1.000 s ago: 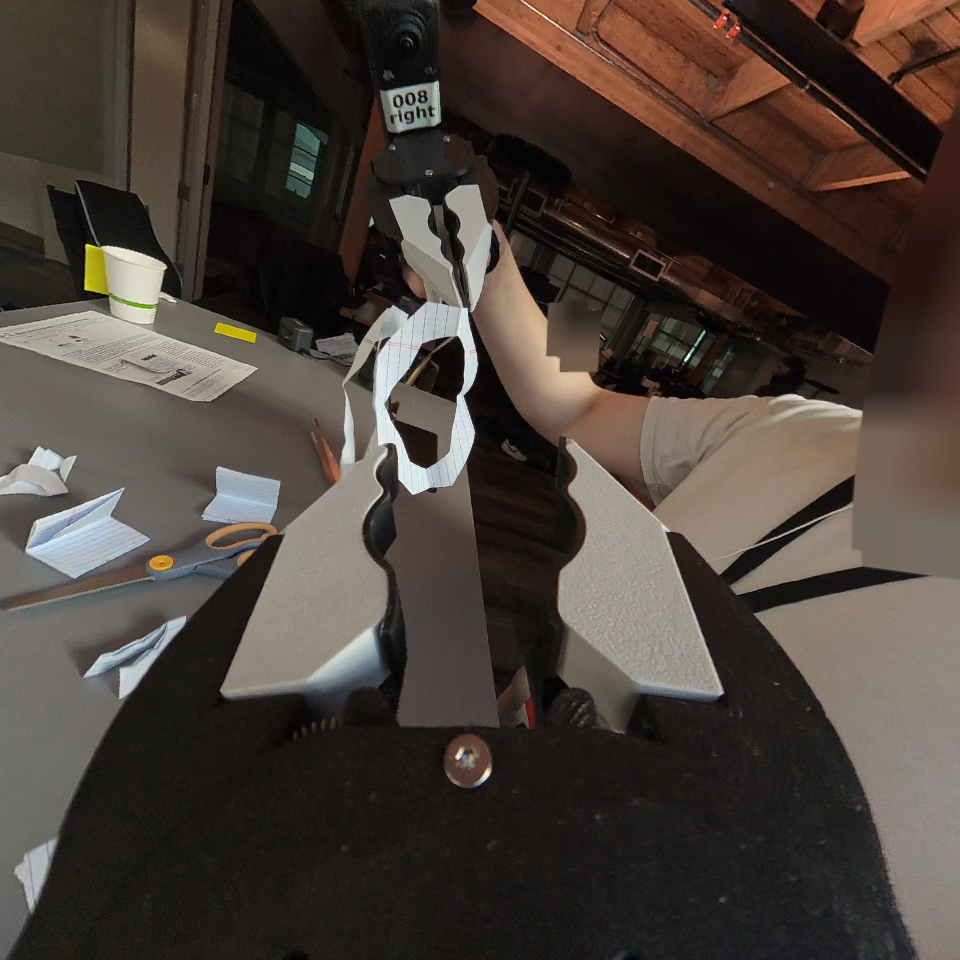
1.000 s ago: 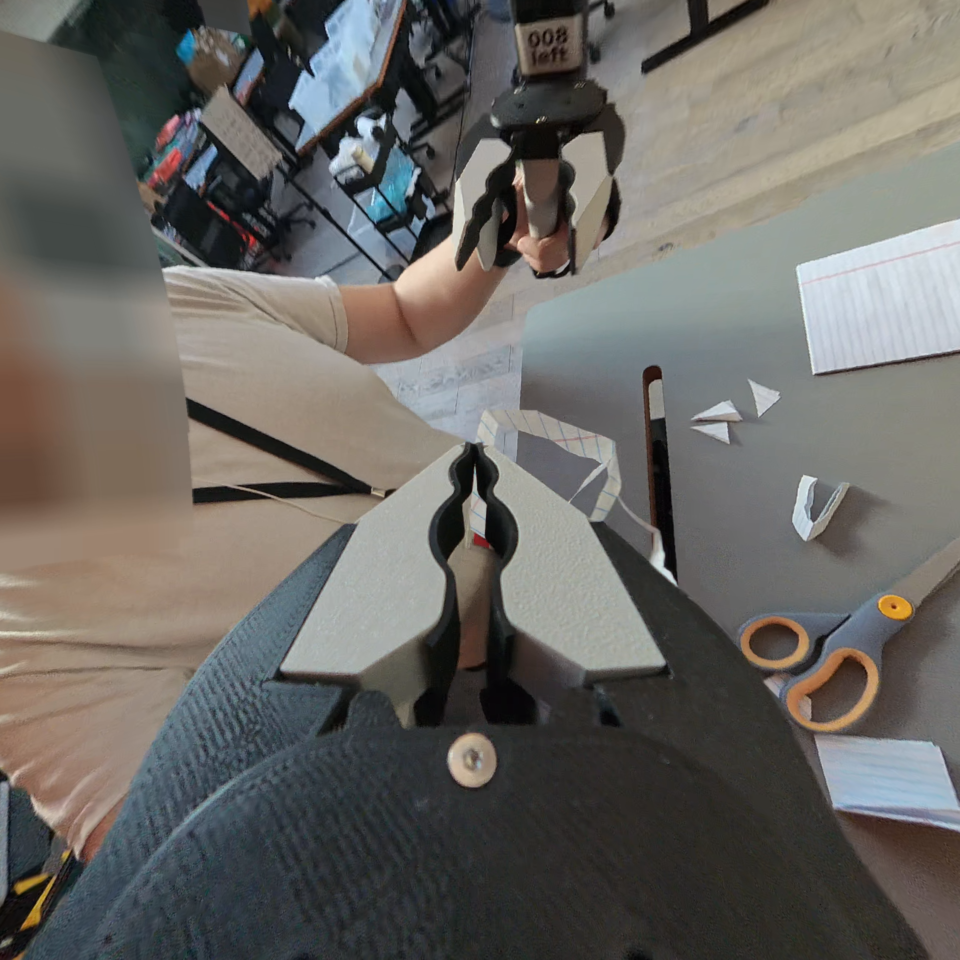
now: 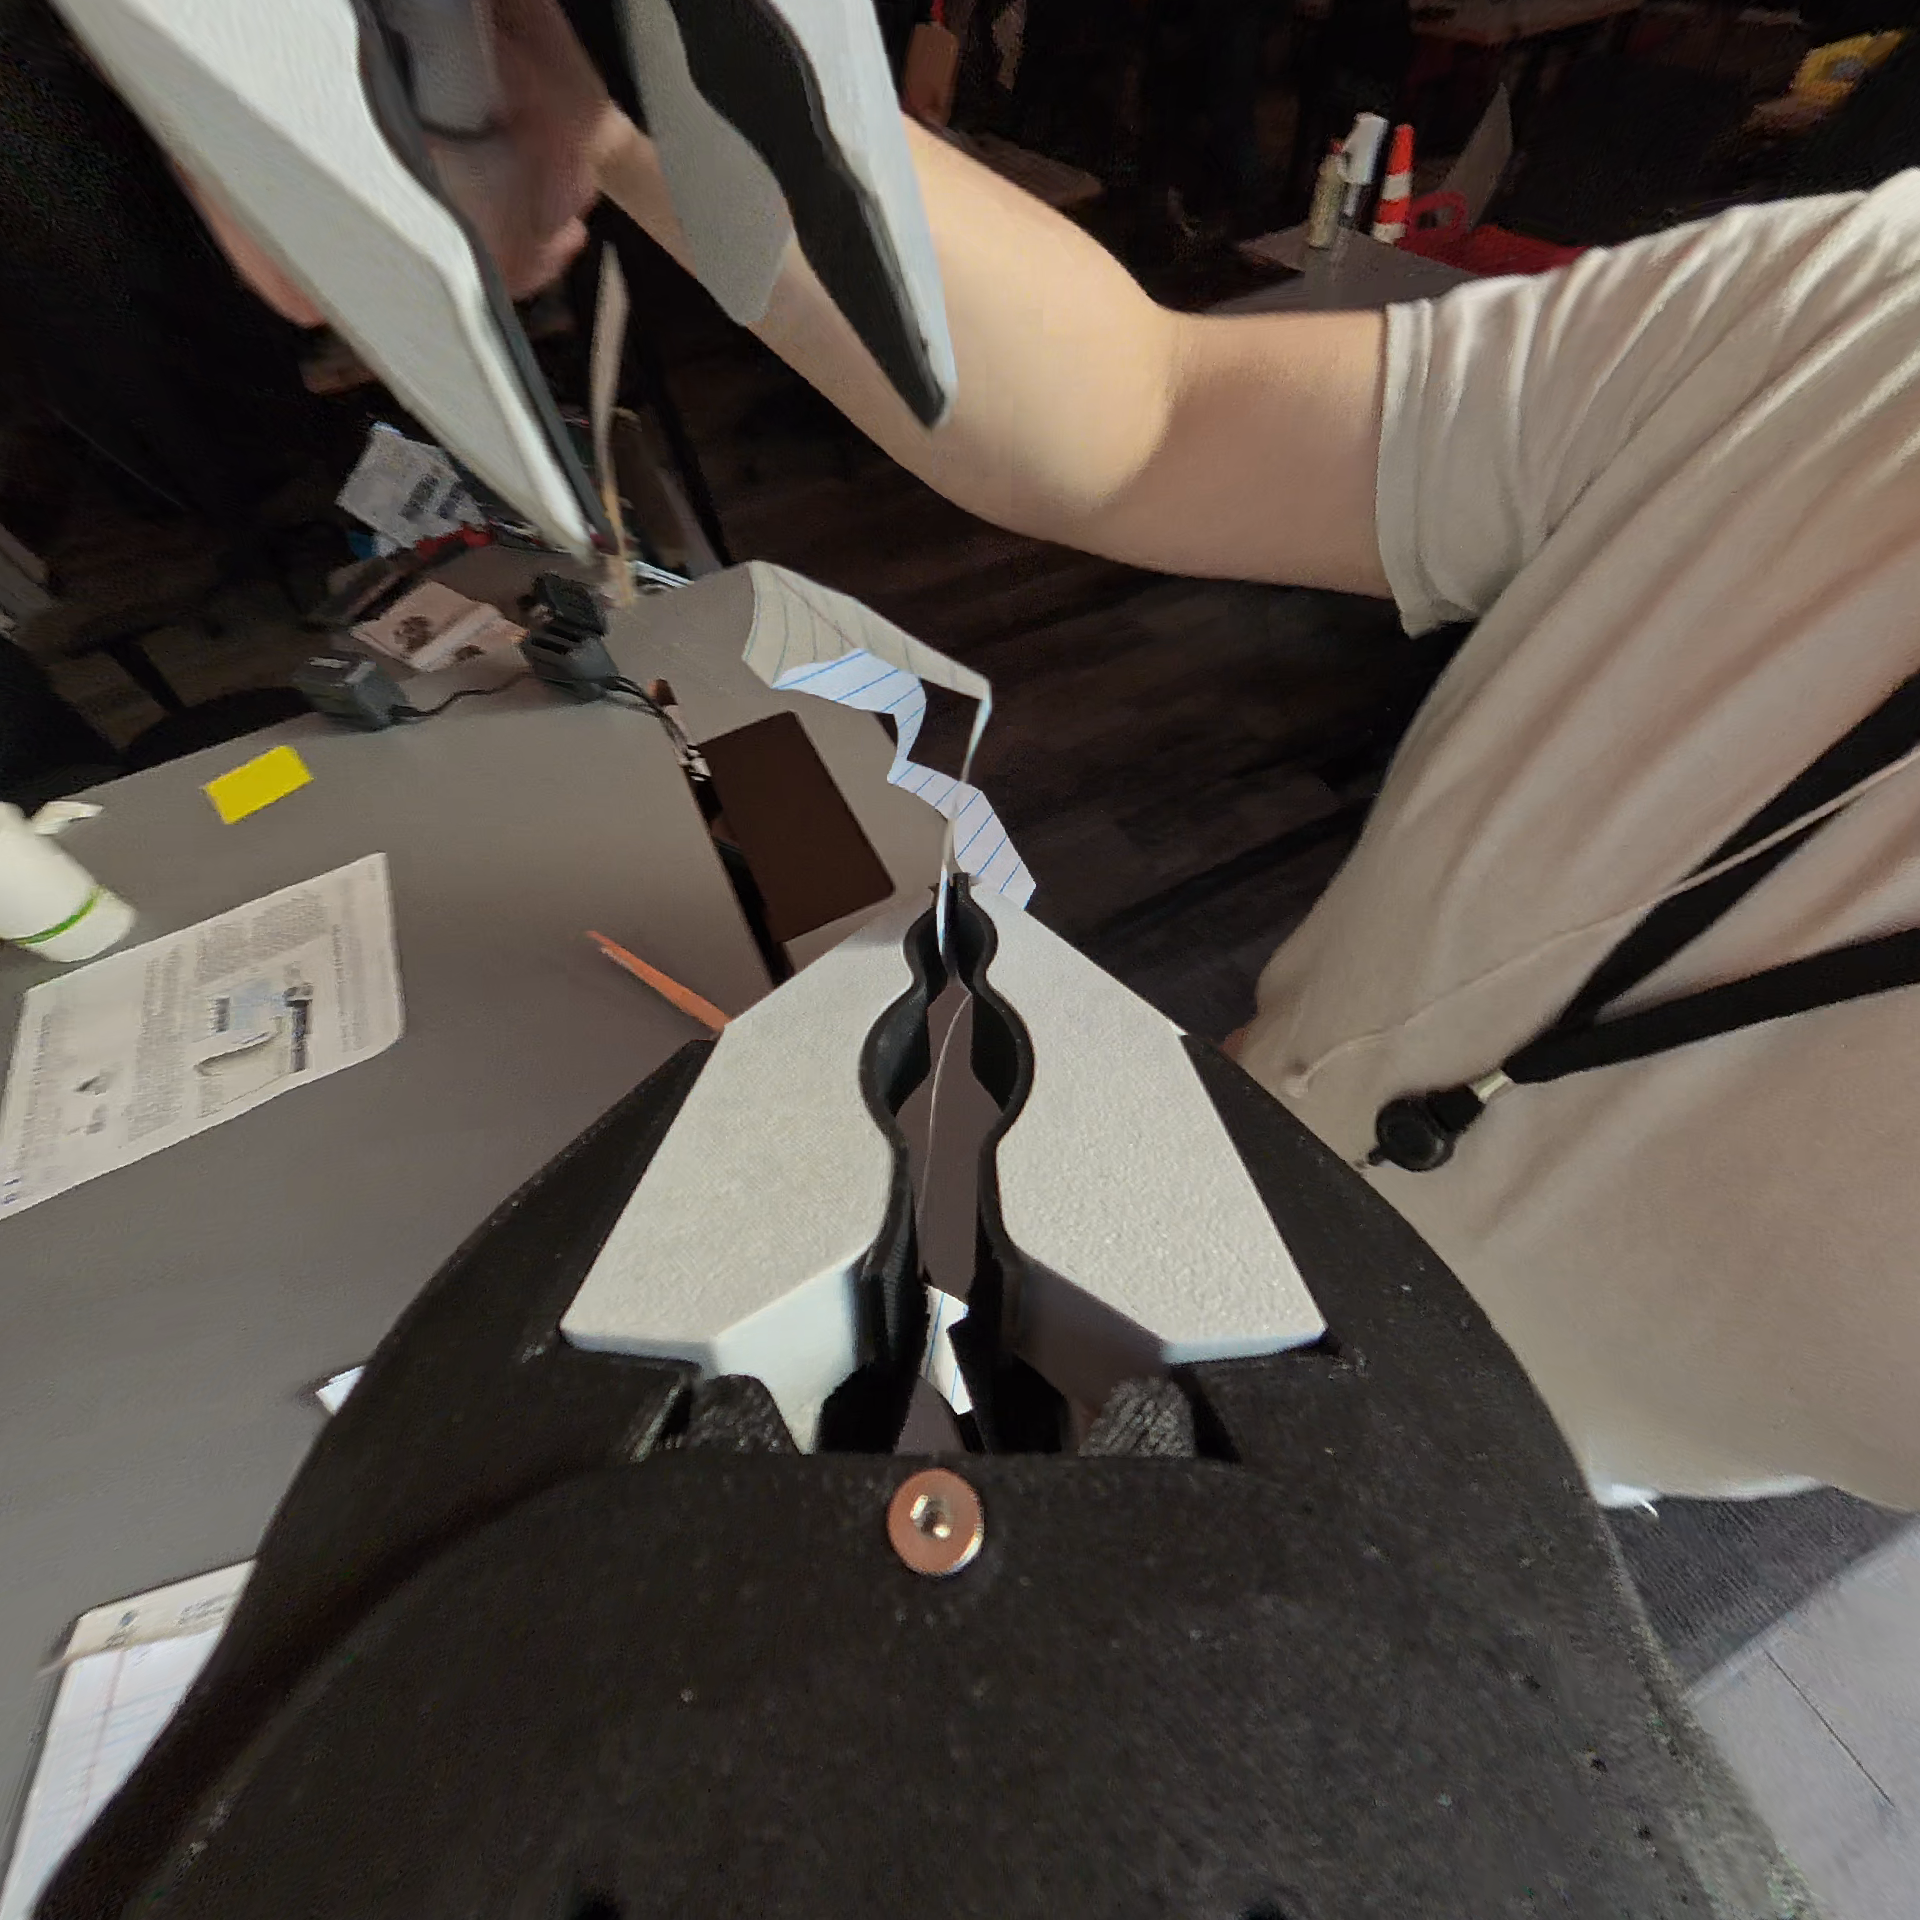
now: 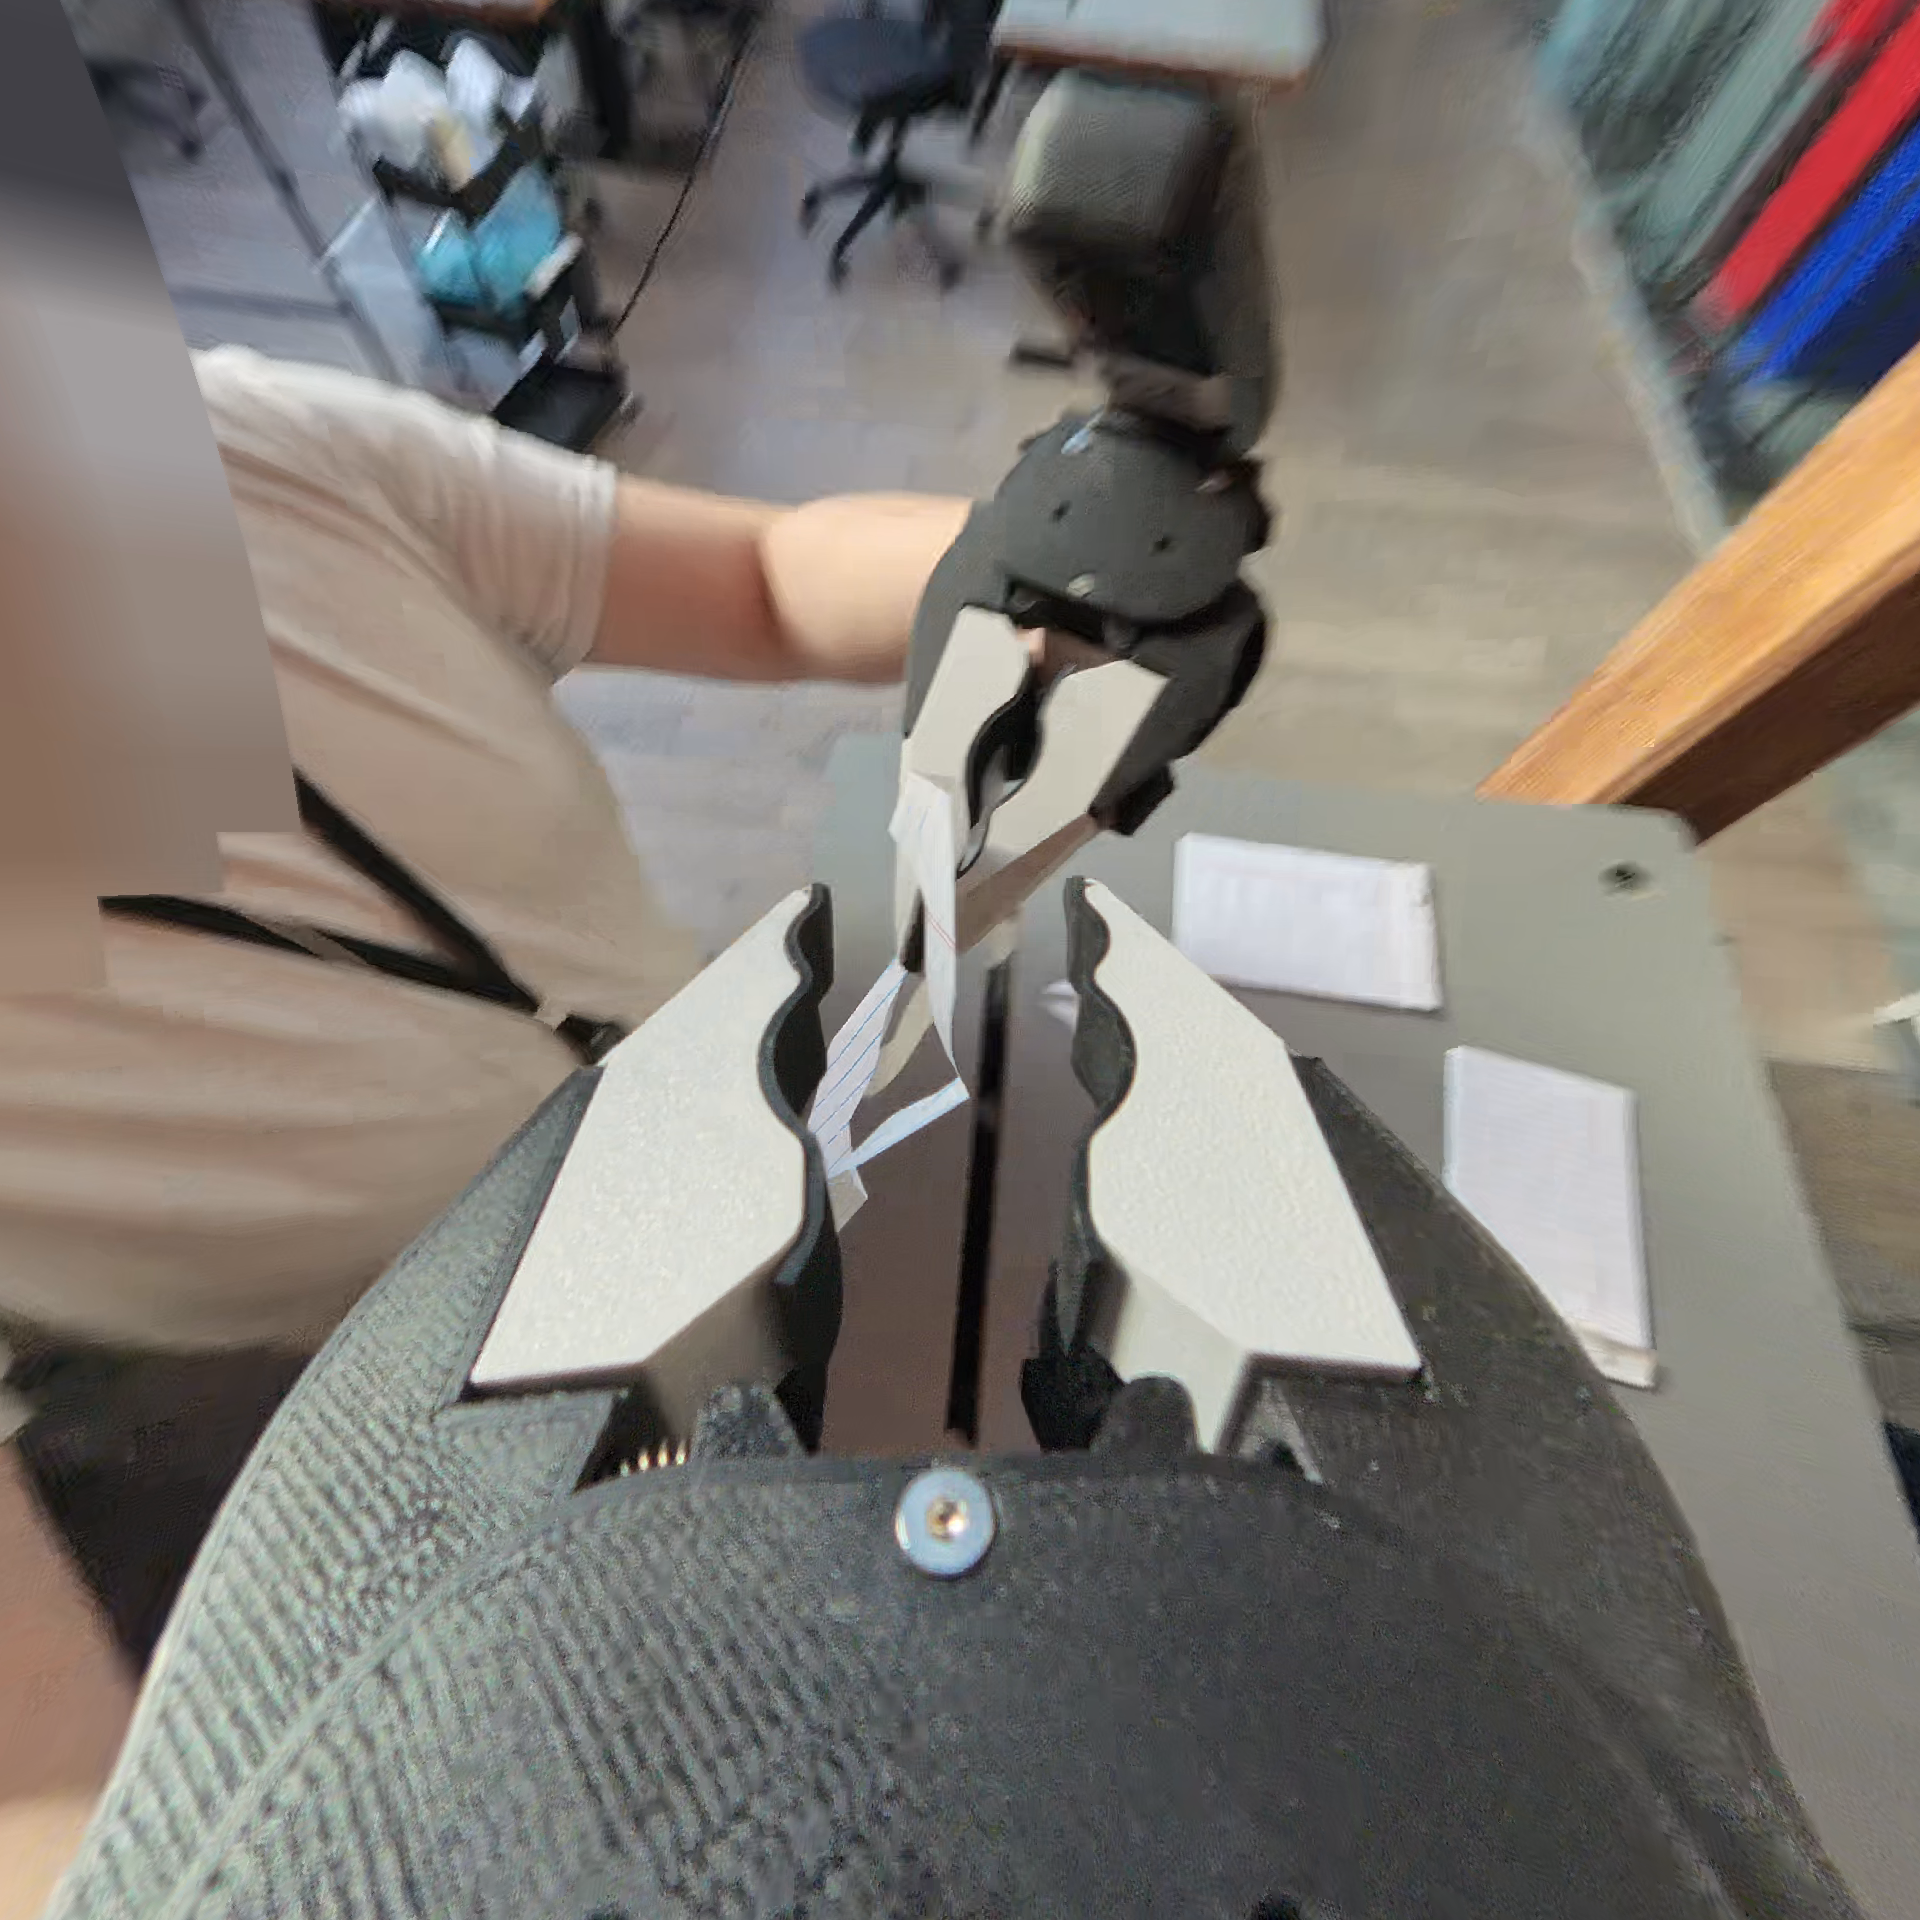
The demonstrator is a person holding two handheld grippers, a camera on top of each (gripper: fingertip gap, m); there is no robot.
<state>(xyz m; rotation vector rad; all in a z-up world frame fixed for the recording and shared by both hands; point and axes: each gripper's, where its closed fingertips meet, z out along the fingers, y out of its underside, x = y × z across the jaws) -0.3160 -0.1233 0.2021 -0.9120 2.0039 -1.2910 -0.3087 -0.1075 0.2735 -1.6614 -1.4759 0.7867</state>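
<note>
Left gripper (image 3: 954,904) pinches paper strip (image 3: 914,717) at its tips, lower centre; right gripper (image 4: 945,904) gapes wide, empty. Risk: thin strip tears or slips if tugged.

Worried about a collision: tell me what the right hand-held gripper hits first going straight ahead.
The lined paper strip, hanging between its open jaws; just behind, probably the left hand-held gripper pinching it. Depth unclear.

The left black gripper with pale grey fingers (image 3: 954,902) has its jaws pressed together; the right matching gripper (image 4: 948,896) gapes wide — both seemingly raised, facing each other.
</note>
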